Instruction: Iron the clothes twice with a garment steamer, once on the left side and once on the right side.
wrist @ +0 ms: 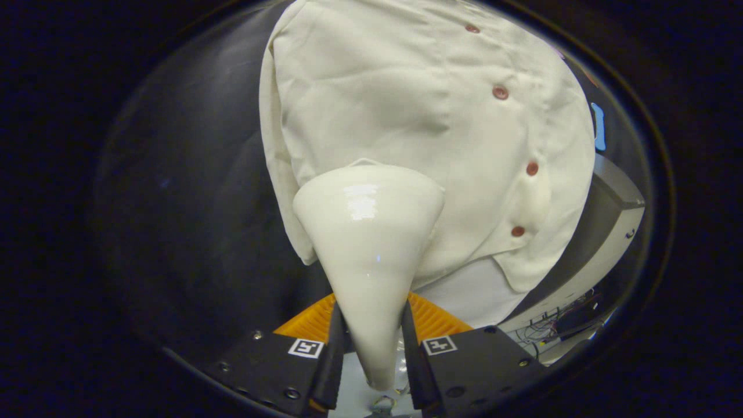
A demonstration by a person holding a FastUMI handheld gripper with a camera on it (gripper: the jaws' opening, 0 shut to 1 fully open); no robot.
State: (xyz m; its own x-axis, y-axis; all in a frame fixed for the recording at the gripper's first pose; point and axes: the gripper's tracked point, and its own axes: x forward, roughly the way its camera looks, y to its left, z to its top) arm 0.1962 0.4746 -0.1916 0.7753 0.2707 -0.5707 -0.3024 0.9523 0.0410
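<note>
I find the gripper (371, 337) clamped on the glossy, rigid steamer head's (368, 232) narrow neck, slippery I judge, against the soft, limp button-up shirt (418, 110).

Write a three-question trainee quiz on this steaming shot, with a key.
1. True or false: the gripper is shut on the glossy white cone-shaped steamer head.
2. Which side of the steamer head do the shirt's dark red round buttons lie on? A) left B) right
3. Fill in: the steamer head's wide end faces the cream-white ____.

Key: 1 true; 2 B; 3 button-up shirt.
</note>
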